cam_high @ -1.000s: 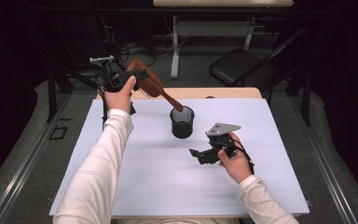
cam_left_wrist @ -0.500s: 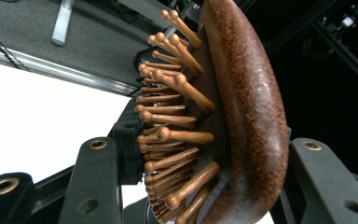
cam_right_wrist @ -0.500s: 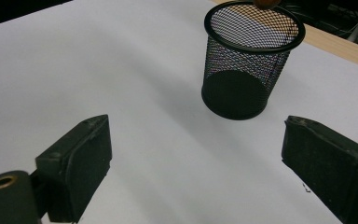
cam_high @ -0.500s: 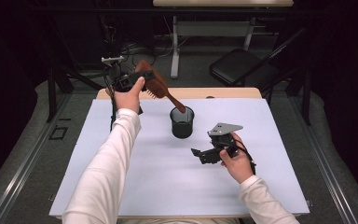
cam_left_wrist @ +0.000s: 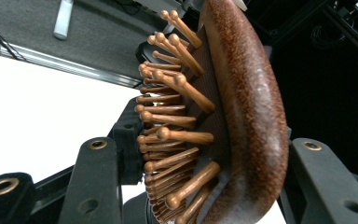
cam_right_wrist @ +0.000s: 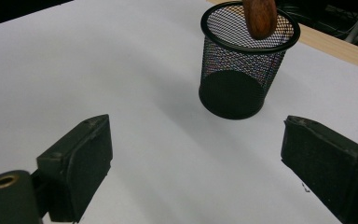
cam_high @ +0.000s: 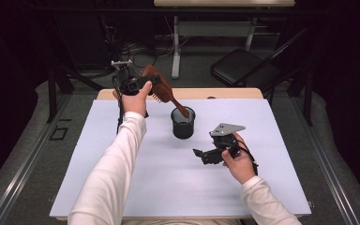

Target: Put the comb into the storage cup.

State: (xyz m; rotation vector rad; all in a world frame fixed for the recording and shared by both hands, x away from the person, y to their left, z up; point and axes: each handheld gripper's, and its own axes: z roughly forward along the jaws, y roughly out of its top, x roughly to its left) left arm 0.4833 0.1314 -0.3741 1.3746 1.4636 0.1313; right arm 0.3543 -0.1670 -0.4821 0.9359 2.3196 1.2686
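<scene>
A brown wooden hairbrush (cam_high: pixel 158 83) with round-tipped pegs (cam_left_wrist: pixel 177 140) hangs tilted above the far part of the white mat (cam_high: pixel 168 187). My left gripper (cam_high: pixel 149 84) is shut on its head, one jaw against the pegs and the other against the smooth back (cam_left_wrist: pixel 247 107). The handle slopes down to the right, and its tip (cam_right_wrist: pixel 259 16) sits just inside the rim of an upright black mesh cup (cam_high: pixel 183 124) (cam_right_wrist: pixel 242 70). My right gripper (cam_high: pixel 200 157) (cam_right_wrist: pixel 200 158) rests low to the right of the cup, pointing at it, open with nothing between its jaws.
A strip of wooden table edge (cam_high: pixel 225 93) runs behind the mat. Beyond the table are a dark folding chair (cam_high: pixel 243 70) and white desk legs (cam_high: pixel 176 56) on the grey floor. Wide bare mat lies in front of and left of the cup.
The left hand has carried the brush to the right and a little down, bringing the handle tip into the cup's mouth. The right gripper and the cup have stayed put.
</scene>
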